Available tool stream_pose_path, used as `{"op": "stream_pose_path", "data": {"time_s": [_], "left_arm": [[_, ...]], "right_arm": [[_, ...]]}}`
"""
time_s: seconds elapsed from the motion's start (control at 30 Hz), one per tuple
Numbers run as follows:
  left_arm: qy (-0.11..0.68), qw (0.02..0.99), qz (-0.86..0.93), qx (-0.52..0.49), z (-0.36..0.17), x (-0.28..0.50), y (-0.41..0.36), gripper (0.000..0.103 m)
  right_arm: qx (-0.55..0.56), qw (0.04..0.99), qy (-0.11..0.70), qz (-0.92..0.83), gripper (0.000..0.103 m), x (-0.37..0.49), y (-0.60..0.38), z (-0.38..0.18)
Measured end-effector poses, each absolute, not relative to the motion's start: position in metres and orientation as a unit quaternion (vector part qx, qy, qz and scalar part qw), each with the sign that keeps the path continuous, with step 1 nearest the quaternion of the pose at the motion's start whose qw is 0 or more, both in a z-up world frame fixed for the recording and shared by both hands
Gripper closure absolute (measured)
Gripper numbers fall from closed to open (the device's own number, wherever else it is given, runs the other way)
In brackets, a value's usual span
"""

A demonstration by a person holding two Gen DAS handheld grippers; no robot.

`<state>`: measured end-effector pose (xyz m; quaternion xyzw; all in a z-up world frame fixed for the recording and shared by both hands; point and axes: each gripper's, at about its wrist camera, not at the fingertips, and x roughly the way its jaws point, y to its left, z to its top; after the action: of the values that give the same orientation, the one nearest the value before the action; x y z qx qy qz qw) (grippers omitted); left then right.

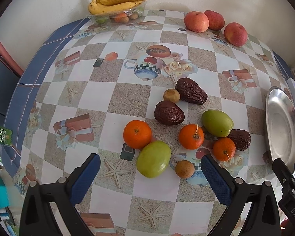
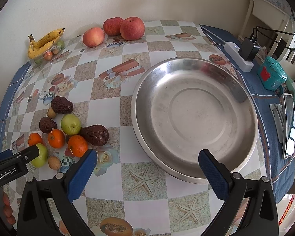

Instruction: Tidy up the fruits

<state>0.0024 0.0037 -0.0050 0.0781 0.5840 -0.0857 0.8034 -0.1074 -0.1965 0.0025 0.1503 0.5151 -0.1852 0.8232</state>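
Fruits point(image 1: 186, 125) lie in a loose cluster left of the metal bowl point(image 2: 194, 116), which holds nothing, so sorting has not begun. Left gripper point(image 1: 150, 179) and right gripper point(image 2: 147, 177) both hover wide open, empty.

In the left wrist view the steel plate point(image 1: 283, 125) is cut off by the picture's right edge. Behind the plate, the clear tray point(image 1: 116, 16) under the bananas point(image 1: 116, 2) holds small fruits too blurred to name. In the right wrist view, left of the plate, the left gripper point(image 2: 15, 157) hides part of one green fruit point(image 2: 41, 156).
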Motion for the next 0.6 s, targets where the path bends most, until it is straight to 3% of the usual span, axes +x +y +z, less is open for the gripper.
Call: {"op": "stream_pose_path", "data": {"time_s": [0.6], "left_arm": [[0.589, 0.8, -0.094, 0.066, -0.0048, 0.0016, 0.0033, 0.0]], "right_arm": [[0.149, 0.823, 0.516, -0.184, 0.0, -0.1075, -0.194, 0.0001]]}}
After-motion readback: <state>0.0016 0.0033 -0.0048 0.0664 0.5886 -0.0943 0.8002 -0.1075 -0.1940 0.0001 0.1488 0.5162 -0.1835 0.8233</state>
